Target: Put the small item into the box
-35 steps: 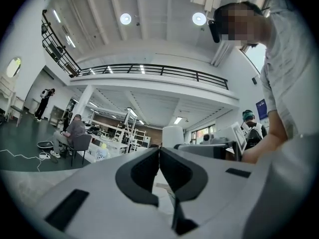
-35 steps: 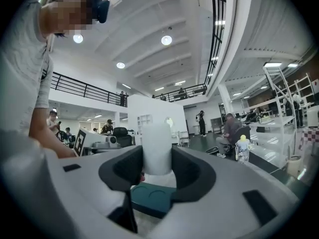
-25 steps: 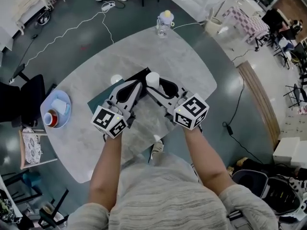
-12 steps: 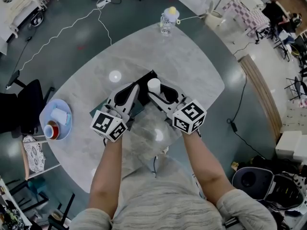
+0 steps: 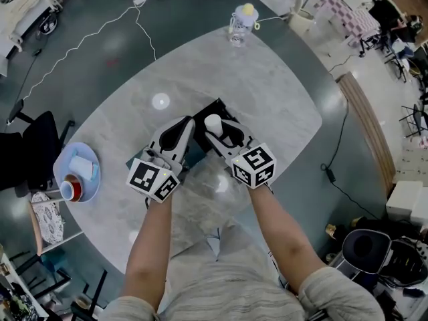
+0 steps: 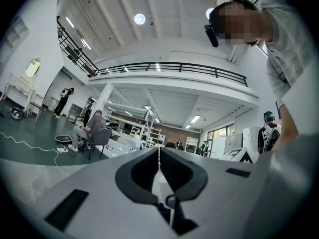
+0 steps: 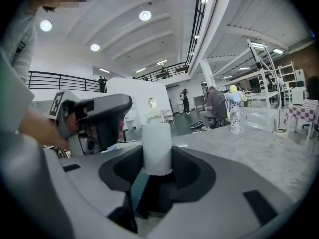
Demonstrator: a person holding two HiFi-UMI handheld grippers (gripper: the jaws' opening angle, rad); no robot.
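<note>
Your right claw [image 5: 214, 128], pinching the white cylinder [image 5: 212, 122], has come over the black box [image 5: 213, 106], left claw [image 5: 185, 124] pressed together alongside, so release looks next.

Both arms reach forward, left forearm [image 5: 150, 239] and right forearm [image 5: 279, 236] bare and roughly parallel. Left gripper [image 5: 188, 121] sits over the left part of the box [image 5: 217, 105], tips pointing away from the person, jaws pressed together with nothing between. Right gripper [image 5: 215, 127] is just beside it over the box's middle, jaws clamped on an upright white cylinder [image 5: 212, 122].
</note>
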